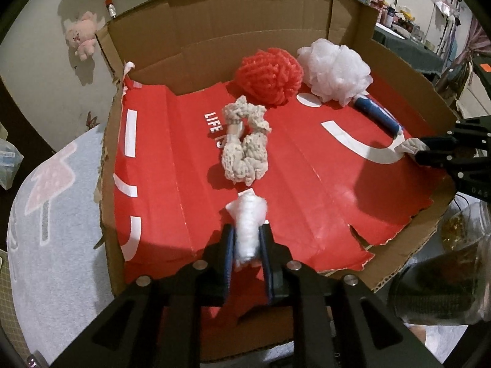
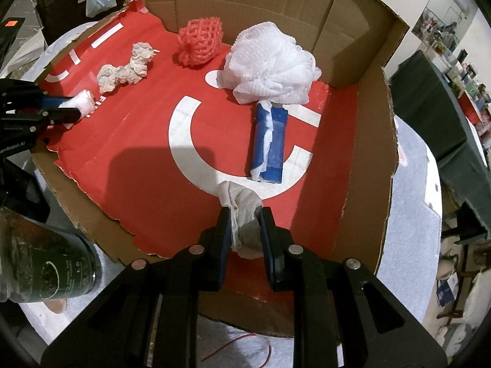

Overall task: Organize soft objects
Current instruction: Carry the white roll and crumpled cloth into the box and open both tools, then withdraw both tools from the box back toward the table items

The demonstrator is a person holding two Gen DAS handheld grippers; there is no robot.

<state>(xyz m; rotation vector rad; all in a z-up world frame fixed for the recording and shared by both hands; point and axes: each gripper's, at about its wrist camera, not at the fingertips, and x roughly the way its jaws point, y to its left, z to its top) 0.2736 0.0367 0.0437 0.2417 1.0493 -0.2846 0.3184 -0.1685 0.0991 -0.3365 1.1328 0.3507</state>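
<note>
My left gripper (image 1: 248,237) is shut on a small white foam roll (image 1: 249,224), held over the red sheet (image 1: 184,159) near its front edge; it also shows in the right wrist view (image 2: 81,104). My right gripper (image 2: 244,227) is shut on a crumpled white-grey tissue wad (image 2: 241,205), just in front of a blue tube (image 2: 270,141). On the sheet lie a beige net bundle (image 1: 245,147), a red net ball (image 1: 270,75) and a white mesh puff (image 1: 334,69).
The red sheet lies inside an open flat cardboard box (image 1: 233,30) with raised back and side flaps. A dark green jar (image 2: 46,260) stands by the box's front corner. A pink plush toy (image 1: 81,35) lies beyond the box.
</note>
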